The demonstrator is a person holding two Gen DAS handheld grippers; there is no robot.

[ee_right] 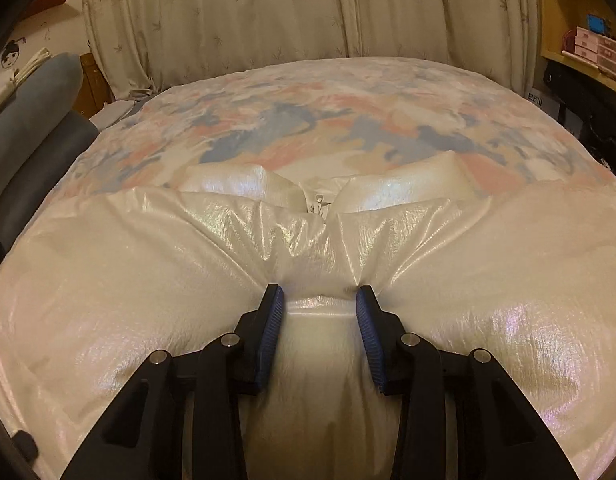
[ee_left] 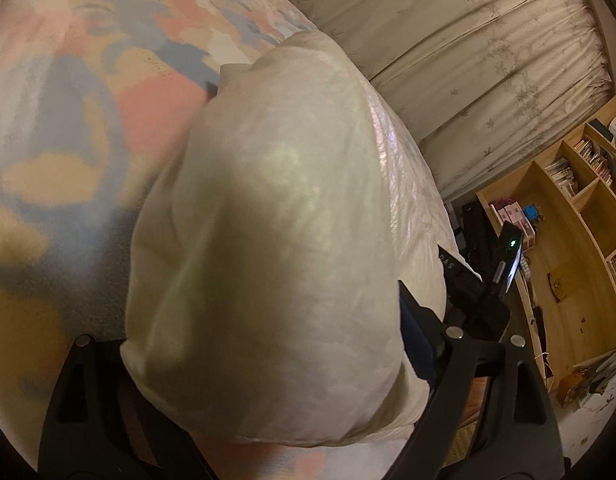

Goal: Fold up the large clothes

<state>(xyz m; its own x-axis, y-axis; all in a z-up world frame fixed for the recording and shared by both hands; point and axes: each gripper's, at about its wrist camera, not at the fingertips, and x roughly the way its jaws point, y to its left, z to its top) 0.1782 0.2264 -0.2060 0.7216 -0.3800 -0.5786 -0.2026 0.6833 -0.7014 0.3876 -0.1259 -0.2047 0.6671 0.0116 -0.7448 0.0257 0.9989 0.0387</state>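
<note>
pastel bedspread (ee_right: 308,120) before pale curtains (ee_right: 268,12) carries a white puffy jacket (ee_right: 148,280), both grippers' fingers (ee_right: 270,336) clamped on it.

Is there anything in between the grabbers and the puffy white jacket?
Nothing visible. The right gripper already pinches a fold of the white puffy jacket on the patterned bedspread. The jacket bulges between the left gripper fingers, hiding their tips.
</note>
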